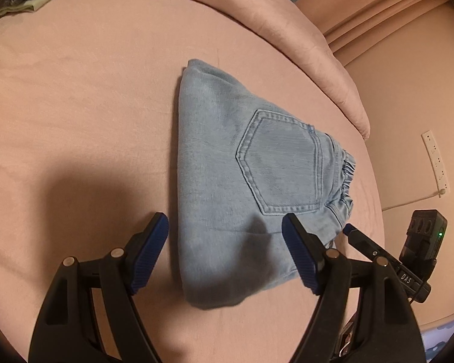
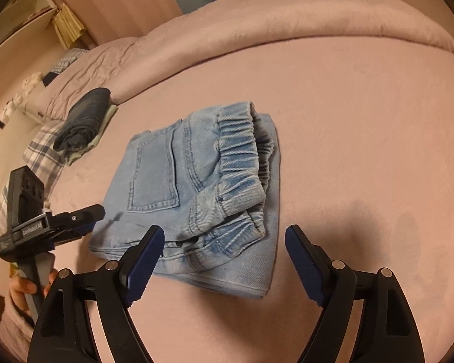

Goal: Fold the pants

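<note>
The pants (image 2: pixel 196 193), light-blue denim, lie folded into a compact stack on the pink bed sheet (image 2: pixel 363 115), toward the near edge of the bed where I stand. The back pocket (image 1: pixel 280 163) faces up and the elastic waistband (image 2: pixel 242 163) is bunched along one side of the stack, with a flatter layer showing beneath it. I judge the fold complete, or nearly so, because no leg trails loose from the stack.

I hold my left gripper (image 1: pixel 224 254) above the near end of the stack with its jaws spread wide and nothing between them; one pad hangs over the bare sheet, the other over the denim. I hold my right gripper (image 2: pixel 224 260) likewise wide and empty, over the waistband corner. Both stand apart from the cloth, as far as the fisheye view allows me to tell, which suits a release, or a last pat to flatten the pile.

Nothing here serves as a container; the bed alone carries the things. A second pile, dark denim on a pale garment (image 2: pixel 84 121), lies well apart near the far left edge of the sheet, against the rolled pink duvet (image 2: pixel 287 27). A checked pillow (image 2: pixel 42 154) lies beyond it. A white power strip (image 1: pixel 435 160) lies off the bed.
</note>
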The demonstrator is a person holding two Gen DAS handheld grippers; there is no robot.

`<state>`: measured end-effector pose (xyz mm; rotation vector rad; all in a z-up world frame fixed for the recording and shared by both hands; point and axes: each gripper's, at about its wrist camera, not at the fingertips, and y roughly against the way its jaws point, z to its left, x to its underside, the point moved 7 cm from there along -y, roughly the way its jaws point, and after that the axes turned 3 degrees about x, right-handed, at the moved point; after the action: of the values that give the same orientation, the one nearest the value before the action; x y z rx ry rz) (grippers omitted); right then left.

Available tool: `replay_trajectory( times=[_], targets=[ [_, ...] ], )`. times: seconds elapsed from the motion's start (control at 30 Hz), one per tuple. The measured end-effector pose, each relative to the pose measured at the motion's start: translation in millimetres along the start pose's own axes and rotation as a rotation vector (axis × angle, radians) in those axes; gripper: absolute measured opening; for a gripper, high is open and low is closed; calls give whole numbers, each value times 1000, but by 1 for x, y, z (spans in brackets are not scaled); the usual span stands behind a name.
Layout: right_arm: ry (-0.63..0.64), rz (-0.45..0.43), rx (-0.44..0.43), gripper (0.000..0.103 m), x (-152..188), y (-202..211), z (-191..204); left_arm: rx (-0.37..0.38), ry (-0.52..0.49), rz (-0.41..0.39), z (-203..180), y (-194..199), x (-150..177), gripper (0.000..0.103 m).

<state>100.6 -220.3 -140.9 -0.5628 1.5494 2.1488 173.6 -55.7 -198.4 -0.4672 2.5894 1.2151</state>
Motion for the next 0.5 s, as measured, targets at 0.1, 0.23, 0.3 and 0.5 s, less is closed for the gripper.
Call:
replay_trajectory(
  times=[0.1,0.23,0.3,0.5],
  targets=[
    [-32,33,-33,83,3,-10,-5,8,11,15,2,-6,-2,78],
    [-64,77,-67,83,7,-25,-8,23,13,15,3,-7,-6,81],
    [-68,80,-77,83,7,-27,-8,24,11,16,3,-8,-8,81],
    [-61,79,-89,85,4,-30,-8,24,-2,21,4,-10,-13,81]
  ],
)
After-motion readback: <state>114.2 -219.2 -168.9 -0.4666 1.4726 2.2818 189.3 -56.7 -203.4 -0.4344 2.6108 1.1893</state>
